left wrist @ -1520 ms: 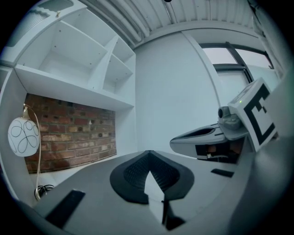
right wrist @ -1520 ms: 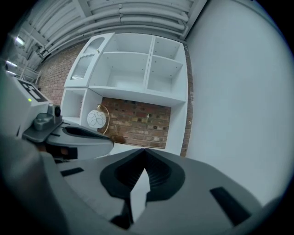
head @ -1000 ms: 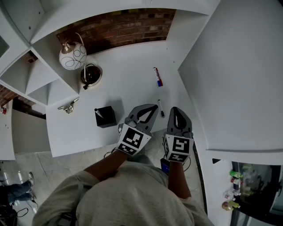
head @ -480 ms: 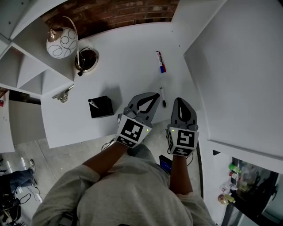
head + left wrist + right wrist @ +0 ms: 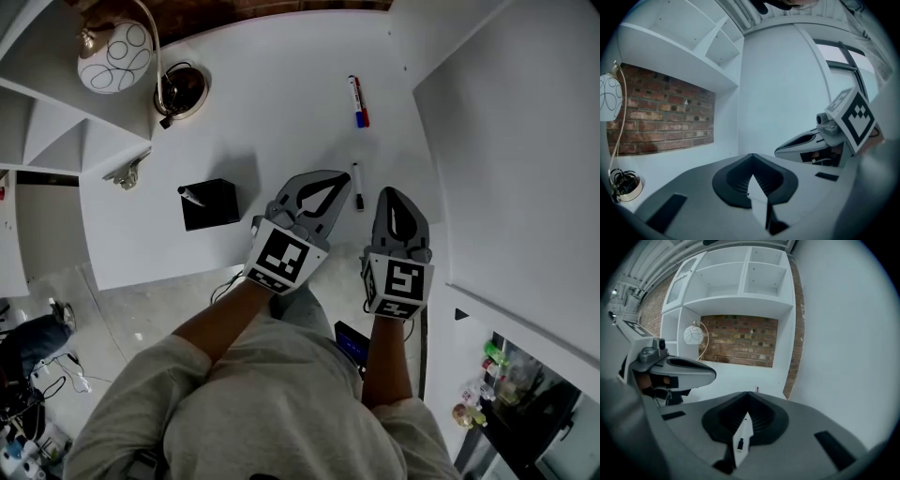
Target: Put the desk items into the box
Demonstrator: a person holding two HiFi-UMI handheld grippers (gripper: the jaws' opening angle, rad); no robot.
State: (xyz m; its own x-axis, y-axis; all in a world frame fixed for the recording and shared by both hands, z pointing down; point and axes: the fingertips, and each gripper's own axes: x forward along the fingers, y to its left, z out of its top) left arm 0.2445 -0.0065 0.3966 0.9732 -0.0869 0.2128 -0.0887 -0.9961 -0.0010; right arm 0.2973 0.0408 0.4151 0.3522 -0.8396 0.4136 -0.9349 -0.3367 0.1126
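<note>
L tongs (image 5: 343,177) & R tongs (image 5: 392,193) closed nr pen (image 5: 356,187).

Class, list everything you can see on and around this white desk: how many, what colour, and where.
Desk: one, white, centre.
Box: one, black, desk's near left.
Marker: one, red and blue, desk's far right.
Pen: one, black and white, by the gripper tips.
Lamp: one, white patterned shade, far left.
Shelves: white, left.
Left gripper: grey, fingers shut, empty.
Right gripper: grey, fingers shut, empty.
Sweatshirt: grey, bottom.
</note>
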